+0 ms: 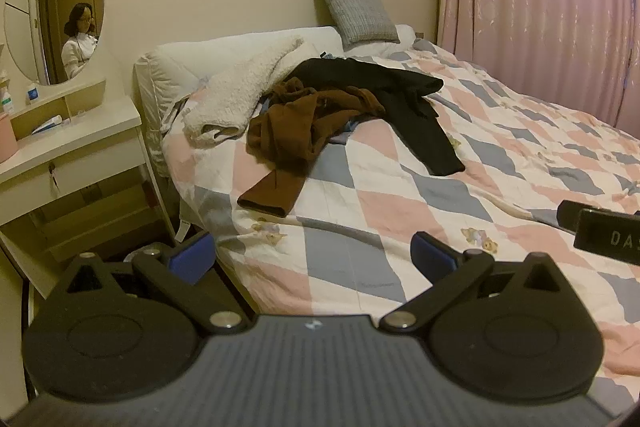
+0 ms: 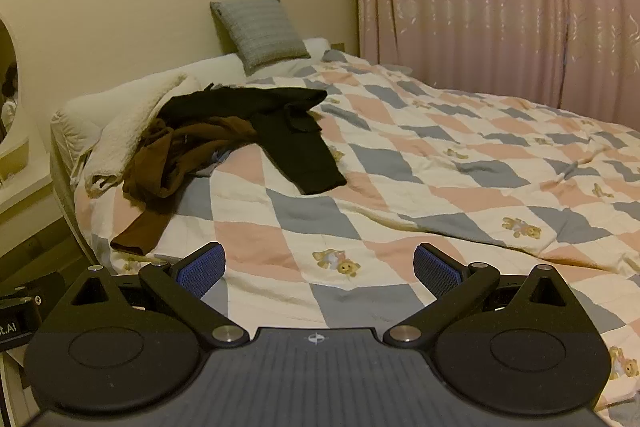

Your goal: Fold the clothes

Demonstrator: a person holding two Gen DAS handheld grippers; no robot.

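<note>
Far ahead, a crumpled brown garment (image 1: 298, 131) and black trousers (image 1: 404, 99) lie heaped on the checked quilt (image 1: 400, 219), beside a cream fleece blanket (image 1: 240, 95); left gripper (image 1: 314, 259) and right gripper (image 2: 318, 267) gape wide, empty.

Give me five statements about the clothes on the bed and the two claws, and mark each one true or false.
1. The brown garment lies crumpled on the quilt. True.
2. The left claw is shut on a brown sleeve. False: it is open and holds nothing.
3. The black garment lies partly over the brown one. True.
4. The right claw is shut on the black garment. False: it is open, above bare quilt.
5. The grey cushion lies flat in the middle of the bed. False: it leans against the wall at the head of the bed.
</note>
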